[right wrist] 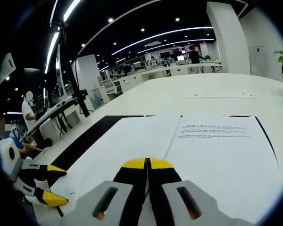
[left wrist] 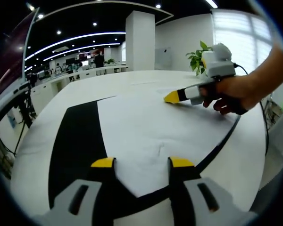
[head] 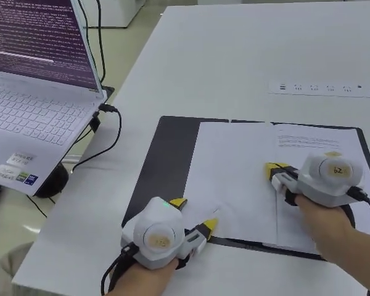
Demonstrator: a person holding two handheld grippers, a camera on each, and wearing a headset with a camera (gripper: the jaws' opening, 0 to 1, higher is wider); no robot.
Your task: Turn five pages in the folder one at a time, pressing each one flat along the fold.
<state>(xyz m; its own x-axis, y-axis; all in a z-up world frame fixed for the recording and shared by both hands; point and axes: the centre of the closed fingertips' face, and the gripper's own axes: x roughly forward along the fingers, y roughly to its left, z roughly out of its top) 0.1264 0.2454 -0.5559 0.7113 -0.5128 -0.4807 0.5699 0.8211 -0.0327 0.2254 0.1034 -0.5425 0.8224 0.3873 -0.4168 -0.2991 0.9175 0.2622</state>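
Black folder (head: 160,166) open flat on the table (head: 234,55), beneath both sets of fingers. Right gripper (head: 272,171) clenched, tips on the fold; print (head: 305,142) beyond them too small to read. Left gripper (head: 194,214) released, fingers spread over the left page (head: 234,172)'s near corner. Laptop (head: 37,92) well left of those fingers, screen text illegible.
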